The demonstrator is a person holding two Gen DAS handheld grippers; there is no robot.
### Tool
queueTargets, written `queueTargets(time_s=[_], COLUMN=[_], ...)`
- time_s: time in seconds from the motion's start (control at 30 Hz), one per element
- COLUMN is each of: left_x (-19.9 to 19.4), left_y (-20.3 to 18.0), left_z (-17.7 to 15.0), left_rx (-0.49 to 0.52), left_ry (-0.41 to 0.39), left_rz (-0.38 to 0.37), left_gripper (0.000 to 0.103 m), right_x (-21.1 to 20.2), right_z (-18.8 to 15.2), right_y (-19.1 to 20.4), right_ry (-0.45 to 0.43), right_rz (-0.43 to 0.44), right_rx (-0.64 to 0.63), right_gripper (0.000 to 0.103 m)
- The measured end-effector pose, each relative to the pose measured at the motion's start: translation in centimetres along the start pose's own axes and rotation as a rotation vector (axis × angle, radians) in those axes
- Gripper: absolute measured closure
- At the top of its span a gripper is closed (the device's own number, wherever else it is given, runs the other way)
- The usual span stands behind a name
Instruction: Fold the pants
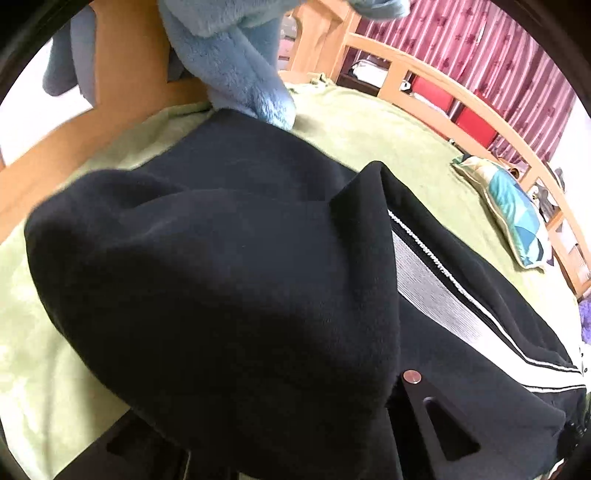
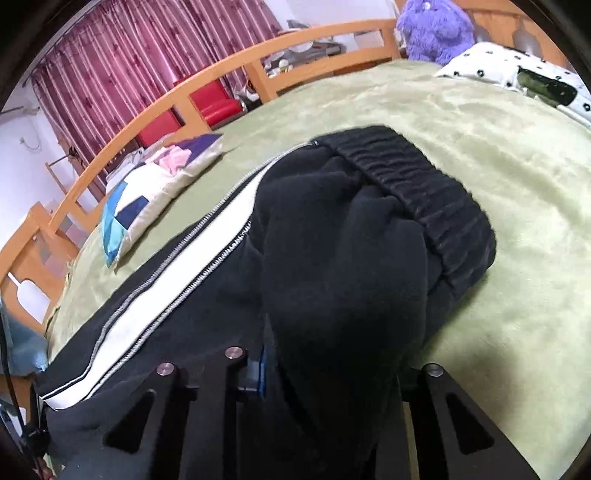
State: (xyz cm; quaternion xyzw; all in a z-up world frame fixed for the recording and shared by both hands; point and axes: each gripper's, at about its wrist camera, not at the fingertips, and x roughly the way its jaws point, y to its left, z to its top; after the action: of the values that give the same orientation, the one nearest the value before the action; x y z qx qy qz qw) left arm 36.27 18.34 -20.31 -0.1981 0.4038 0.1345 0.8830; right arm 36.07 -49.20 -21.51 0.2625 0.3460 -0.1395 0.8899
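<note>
Nearest the lens in the left wrist view, the left gripper (image 1: 369, 413) is mostly buried under a bunched fold of the black fleece pants w/ white side stripe (image 1: 221, 277); only one black finger (image 1: 436, 417) is seen, and the jaws are fully closed on the fabric. In the right wrist view, the right gripper (image 2: 332, 398) is seen w/ a thick wad of the same pants (image 2: 332, 258) clamped between its jaws, which are nearly closed around it. The ribbed elastic waistband (image 2: 424, 184) is draped over the top of that wad. The rest of the pants is spread flat on the light green bed blanket (image 2: 480, 129). Further back, a patchwork cushion (image 2: 147, 192) is laid on the bed near the wooden bed rail (image 2: 221, 70). Beyond, a purple plush toy (image 2: 436, 29) and pink curtains (image 2: 147, 55) are seen.
</note>
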Motion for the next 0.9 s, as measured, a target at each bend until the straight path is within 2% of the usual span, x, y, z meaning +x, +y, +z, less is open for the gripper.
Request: queueTargets(time_s=[0.2,0.5,0.63,0.73,0.9], left_x=[-4.7,-12.9,-16.1,-18.1,-19.0], left_y=[1.2,3.7,5.1,6.3,7.7], left_z=[-3.3,-12.5,-15.3,-16.9,-18.0], left_rx=[0.02,0.069,0.08,0.079,0.097], left_ry=[0.015,0.057,0.062,0.074,0.102], left_rz=[-0.031,-0.042,-0.064,-0.085,-0.12], left_gripper=[0.092,0.092,0.092,0.092,0.09], right_x=[-4.9,-14.4,-18.3,-20.7,-23.3], right_z=[-1.3,-6.6,-9.0,-10.3,-11.7], right_y=[-1.7,-7.1,-9.9,-11.7,-14.0], right_ry=[0.008,0.033,0.035,0.039,0.052], right_rz=[0.014,-0.02,-0.033,-0.037,-0.046], right_rx=[0.015,-0.05,-0.052,-0.049,-0.044], right_gripper=[0.082,0.083,0.083,0.083,0.081])
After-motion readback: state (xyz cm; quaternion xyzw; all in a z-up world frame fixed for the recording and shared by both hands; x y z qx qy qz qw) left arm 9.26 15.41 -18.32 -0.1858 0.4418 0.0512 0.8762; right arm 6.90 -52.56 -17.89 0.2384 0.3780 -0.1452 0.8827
